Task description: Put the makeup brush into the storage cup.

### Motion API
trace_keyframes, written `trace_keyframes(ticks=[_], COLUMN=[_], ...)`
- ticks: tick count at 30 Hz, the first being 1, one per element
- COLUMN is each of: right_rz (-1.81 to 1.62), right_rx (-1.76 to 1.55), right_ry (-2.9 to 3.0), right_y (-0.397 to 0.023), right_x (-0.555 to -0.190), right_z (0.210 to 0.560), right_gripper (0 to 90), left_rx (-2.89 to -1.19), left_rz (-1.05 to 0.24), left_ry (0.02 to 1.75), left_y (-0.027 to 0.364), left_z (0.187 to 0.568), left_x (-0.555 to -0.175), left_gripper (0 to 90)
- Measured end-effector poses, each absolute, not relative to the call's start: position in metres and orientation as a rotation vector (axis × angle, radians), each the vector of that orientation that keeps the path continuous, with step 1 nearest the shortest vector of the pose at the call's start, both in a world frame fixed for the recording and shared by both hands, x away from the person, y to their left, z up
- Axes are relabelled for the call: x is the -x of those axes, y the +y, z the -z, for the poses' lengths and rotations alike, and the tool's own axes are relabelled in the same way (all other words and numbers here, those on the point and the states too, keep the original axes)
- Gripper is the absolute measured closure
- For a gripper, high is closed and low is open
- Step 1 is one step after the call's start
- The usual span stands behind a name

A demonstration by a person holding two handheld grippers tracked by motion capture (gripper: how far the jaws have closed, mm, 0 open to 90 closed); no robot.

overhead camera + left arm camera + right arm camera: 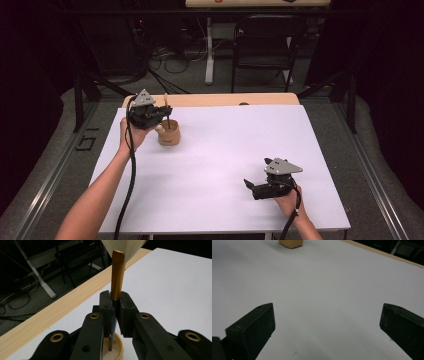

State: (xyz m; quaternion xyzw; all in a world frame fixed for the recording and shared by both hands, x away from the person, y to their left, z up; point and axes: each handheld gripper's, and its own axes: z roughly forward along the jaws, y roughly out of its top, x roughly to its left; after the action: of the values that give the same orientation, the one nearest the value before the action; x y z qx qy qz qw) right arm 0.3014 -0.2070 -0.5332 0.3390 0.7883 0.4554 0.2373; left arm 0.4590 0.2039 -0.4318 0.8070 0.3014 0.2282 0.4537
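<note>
Left hand-held gripper (114,312) squeezed tight on a brush (117,277) – standing straight up, tip down inside the little cup (169,133) at the bench's (225,165) far left. Right hand-held gripper (327,327) wide open, holding nothing, well apart from the cup.

White sheet (225,150), tan cup (169,134), gold brush ferrule (117,277) (pale bristles), black tongs (114,307)

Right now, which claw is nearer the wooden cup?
Left. The left claw sits over the wooden cup, shut on the brush; the right claw is far across the table, open.
</note>
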Motion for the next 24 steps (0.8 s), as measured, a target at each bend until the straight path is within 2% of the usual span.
trace_keyframes(ticks=[24], right_rz=[-1.253], right_rx=[-0.923], right_ry=[2.157], right_y=[-0.208], right_x=[-0.301], right_z=[0.533], right_gripper=[0.0], left_rx=[-2.001], left_rz=[-0.568], left_ry=[0.774], left_y=[0.203], left_z=[0.450], left_x=[-0.468], left_gripper=[82.7])
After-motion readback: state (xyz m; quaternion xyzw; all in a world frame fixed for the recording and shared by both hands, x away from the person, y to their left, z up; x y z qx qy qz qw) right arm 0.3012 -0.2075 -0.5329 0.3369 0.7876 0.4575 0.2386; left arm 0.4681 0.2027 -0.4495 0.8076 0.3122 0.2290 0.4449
